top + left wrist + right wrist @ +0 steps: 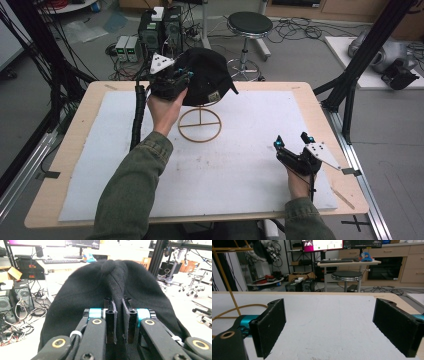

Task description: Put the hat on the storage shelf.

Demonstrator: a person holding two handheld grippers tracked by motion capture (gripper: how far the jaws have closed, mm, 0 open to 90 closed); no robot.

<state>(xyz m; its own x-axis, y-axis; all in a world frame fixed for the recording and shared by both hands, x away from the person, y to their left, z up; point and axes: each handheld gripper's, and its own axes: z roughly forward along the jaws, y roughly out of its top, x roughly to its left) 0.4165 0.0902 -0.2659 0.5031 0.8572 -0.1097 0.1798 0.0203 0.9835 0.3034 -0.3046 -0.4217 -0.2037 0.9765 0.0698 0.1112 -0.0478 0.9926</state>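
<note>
In the high view, a black cap [207, 75] is seen perched on a wooden stand [200, 125] whose ring base rests on the white mat [240, 165] covering the table [70, 145], toward its far edge. The left gripper [186, 76] is held against the cap's left side, its jaws drawn close together on the fabric, with the left hand [165, 110] beneath it. The right gripper [292, 141] is held low over the mat near the table's right edge, well apart from the cap, its jaws spread wide with nothing between them. In the left gripper view, a ridge of the cap [117, 285] is seen pinched between the two nearly closed jaws, the fabric bunched into a fold that runs up over the crown. In the right gripper view, the jaws are seen standing far apart over the bare mat [327, 322], and part of the stand [227, 280] is visible at the left.
</note>
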